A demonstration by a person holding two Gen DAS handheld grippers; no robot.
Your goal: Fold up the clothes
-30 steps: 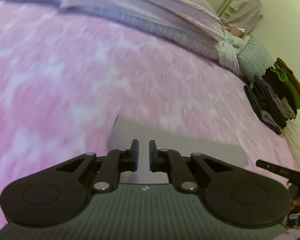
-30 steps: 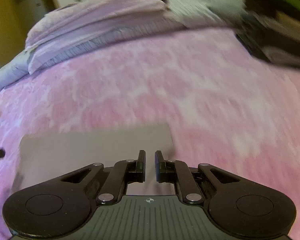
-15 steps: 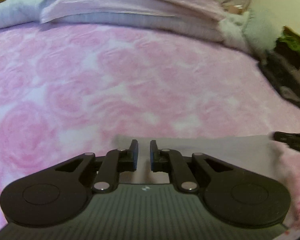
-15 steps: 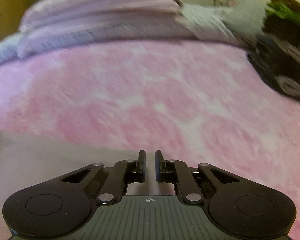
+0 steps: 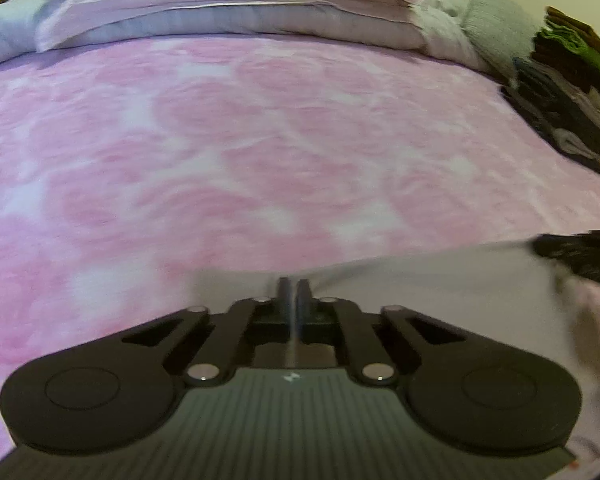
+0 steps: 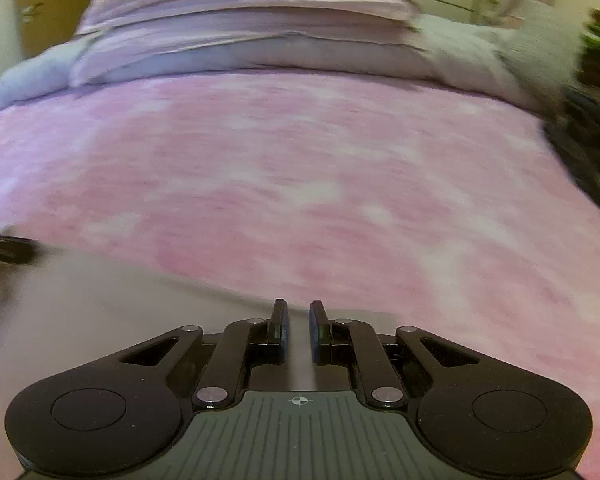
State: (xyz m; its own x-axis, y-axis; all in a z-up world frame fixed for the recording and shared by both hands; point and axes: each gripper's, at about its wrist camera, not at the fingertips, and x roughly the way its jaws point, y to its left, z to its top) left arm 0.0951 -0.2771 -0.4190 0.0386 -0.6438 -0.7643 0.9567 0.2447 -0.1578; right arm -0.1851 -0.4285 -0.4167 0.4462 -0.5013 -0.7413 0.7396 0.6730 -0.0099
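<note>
A flat grey garment [image 5: 440, 284] lies on the near part of a pink rose-patterned blanket [image 5: 260, 140]. My left gripper [image 5: 294, 292] is shut, pinching the garment's far edge, and the cloth pulls up in a ridge toward its fingertips. In the right wrist view the same garment [image 6: 120, 304] spreads to the left under my right gripper [image 6: 298, 318], whose fingers stand a narrow gap apart over the cloth's far edge. Each gripper's dark tip shows blurred at the other view's edge: the right gripper [image 5: 572, 256], the left gripper [image 6: 4, 248].
Stacked lilac and grey bedding [image 5: 228, 12] runs along the far side of the bed. A pile of folded dark, grey and green clothes [image 5: 568, 96] sits at the right edge, also blurred in the right wrist view [image 6: 592, 132]. A pale wall stands behind.
The left gripper's fingers, a small gap apart before, have closed on the garment's edge. Both views have swung to face the bedding squarely. The right gripper's gap is unchanged.
</note>
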